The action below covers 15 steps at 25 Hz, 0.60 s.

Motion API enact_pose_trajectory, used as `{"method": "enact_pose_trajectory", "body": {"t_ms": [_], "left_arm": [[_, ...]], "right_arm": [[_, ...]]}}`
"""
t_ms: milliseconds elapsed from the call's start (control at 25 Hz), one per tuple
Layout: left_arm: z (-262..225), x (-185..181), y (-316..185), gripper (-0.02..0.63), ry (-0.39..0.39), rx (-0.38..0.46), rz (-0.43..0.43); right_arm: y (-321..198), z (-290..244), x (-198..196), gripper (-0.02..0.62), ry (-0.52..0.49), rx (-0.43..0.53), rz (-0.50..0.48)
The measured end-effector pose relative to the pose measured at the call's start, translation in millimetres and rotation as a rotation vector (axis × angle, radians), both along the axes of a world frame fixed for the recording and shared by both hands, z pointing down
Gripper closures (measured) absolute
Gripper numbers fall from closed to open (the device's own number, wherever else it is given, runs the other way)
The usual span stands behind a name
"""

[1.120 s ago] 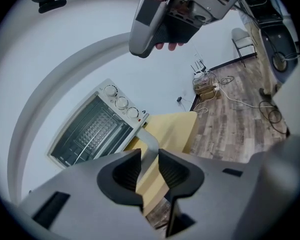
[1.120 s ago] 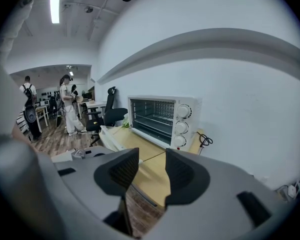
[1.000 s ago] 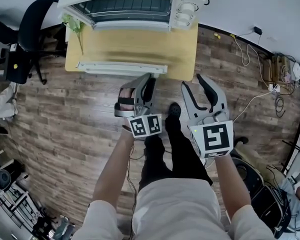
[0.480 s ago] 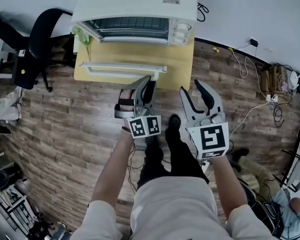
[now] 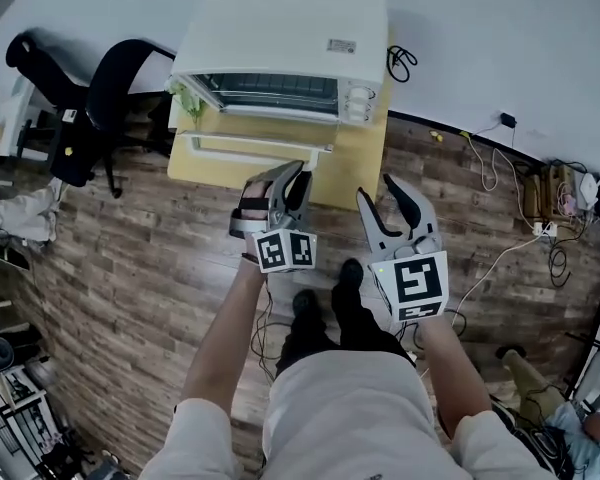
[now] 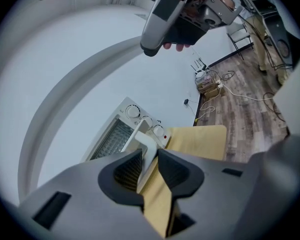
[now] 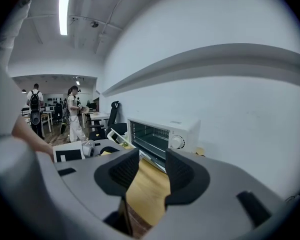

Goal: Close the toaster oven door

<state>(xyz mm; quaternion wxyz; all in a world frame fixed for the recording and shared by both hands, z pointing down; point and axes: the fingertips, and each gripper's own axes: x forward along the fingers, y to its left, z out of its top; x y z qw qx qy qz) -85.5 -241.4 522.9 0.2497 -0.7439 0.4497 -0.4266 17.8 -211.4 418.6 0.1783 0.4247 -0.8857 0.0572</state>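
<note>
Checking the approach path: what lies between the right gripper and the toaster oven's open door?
A strip of floor, then bare tabletop up to the door; nothing stands there. The right gripper view shows it between the open jaws of the right gripper.

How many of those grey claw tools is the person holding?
2. The left gripper is on the left, and the right gripper is beside it on the right. Both are just short of the toaster oven's open door, with their jaws apart.
</note>
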Motion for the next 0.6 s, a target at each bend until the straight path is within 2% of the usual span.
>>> {"method": "enact_pose_trajectory", "body": {"t_ms": [440, 600], "left_arm": [[-18, 3, -18, 0.502, 0.025, -0.058, -0.097], [-22, 4, -23, 0.497, 0.058, -0.113, -0.120]], "right_arm": [[-8, -18, 17, 0.446, -0.029, 0.027, -0.045], [-10, -22, 20, 0.446, -0.033, 0.033, -0.048]]}}
